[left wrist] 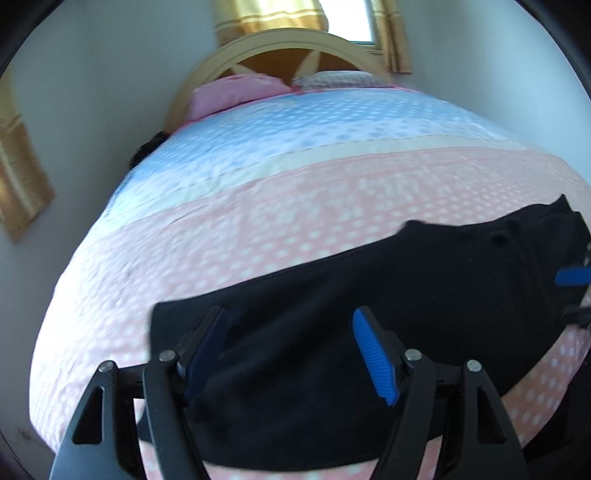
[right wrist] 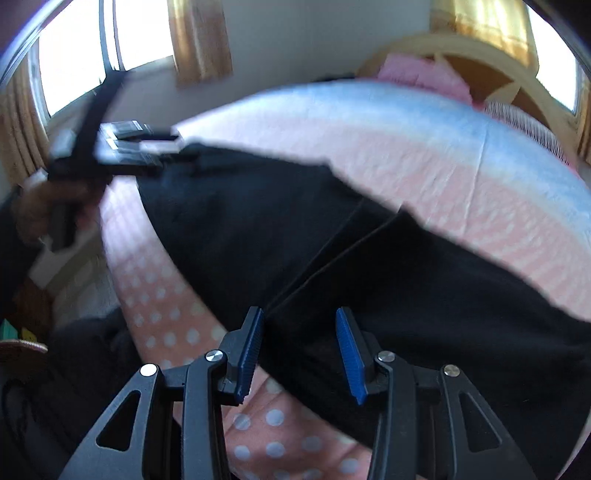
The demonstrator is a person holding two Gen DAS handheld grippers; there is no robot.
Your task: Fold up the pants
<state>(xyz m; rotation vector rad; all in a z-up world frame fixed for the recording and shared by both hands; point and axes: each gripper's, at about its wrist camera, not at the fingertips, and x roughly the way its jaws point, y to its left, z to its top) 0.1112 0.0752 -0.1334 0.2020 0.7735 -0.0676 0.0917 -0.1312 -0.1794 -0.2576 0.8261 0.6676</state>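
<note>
Black pants [left wrist: 388,288] lie spread across the pink part of the bedspread [left wrist: 258,229], near its front edge. My left gripper [left wrist: 290,314] hovers over their left end with its jaws wide apart, open, nothing between the pads. In the right wrist view the pants [right wrist: 240,221] run from upper left to lower right, with a seam down the middle. My right gripper [right wrist: 299,314] stands open over the near hem, and its pads do not press on the cloth. A hand [right wrist: 44,210] holds the left gripper [right wrist: 147,144] at the pants' far end. The right gripper's blue pad [left wrist: 574,277] shows at the edge.
The bed has a pink and blue dotted cover [right wrist: 406,122], pillows [left wrist: 240,92] and a curved wooden headboard [left wrist: 280,44]. Gold curtains [left wrist: 266,14] hang by bright windows [right wrist: 74,55]. The bed's edge drops to the floor [right wrist: 74,280] at the left.
</note>
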